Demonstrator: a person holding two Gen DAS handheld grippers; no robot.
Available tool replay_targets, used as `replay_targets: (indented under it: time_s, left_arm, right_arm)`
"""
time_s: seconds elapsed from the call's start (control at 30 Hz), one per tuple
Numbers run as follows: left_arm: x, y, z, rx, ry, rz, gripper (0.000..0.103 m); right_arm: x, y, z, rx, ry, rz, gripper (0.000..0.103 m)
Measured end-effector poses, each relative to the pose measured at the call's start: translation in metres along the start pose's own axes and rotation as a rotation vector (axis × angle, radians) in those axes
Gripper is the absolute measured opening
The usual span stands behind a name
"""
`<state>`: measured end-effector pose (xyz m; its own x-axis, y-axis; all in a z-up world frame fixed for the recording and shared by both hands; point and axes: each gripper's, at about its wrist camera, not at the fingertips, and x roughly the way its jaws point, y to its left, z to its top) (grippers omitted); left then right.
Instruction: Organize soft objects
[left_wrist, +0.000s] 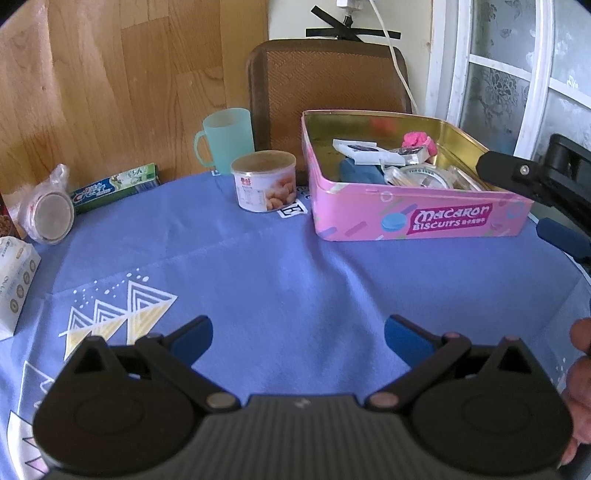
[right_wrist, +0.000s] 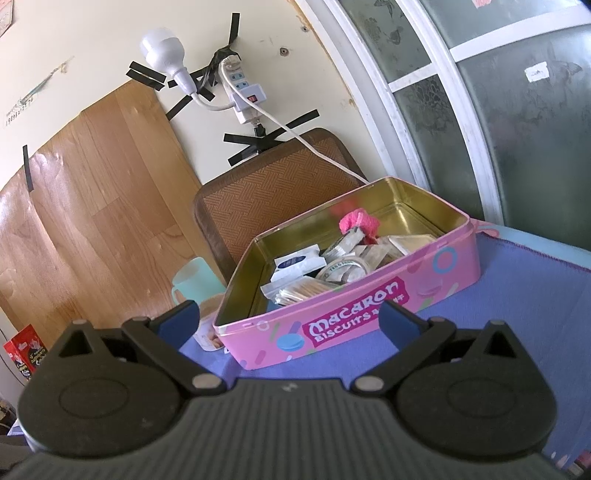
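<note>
Grippers idle beside the biscuit tin

Left gripper (left_wrist: 298, 334) and right gripper (right_wrist: 289, 318) both gape wide, holding nothing. Pink cloth (right_wrist: 359, 221) lies in the pink tin (left_wrist: 417, 218) at the table's far right corner, among packets.

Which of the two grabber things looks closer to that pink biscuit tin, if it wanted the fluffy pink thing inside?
Probably the right gripper: it hangs open at the pink tin, pointing at the pink soft item. The left gripper sits farther back.
</note>
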<state>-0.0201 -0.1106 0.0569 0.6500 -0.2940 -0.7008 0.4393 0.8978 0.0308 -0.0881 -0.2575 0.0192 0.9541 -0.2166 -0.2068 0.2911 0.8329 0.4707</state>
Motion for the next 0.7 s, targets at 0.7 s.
replay_targets:
  time_s: [0.7]
  left_arm:
    - [0.0072,-0.0019,-0.0001,-0.004,0.027,-0.009,0.103]
  right_arm:
    - [0.0047,-0.0039,-0.0029,0.006,0.019,-0.002,0.103]
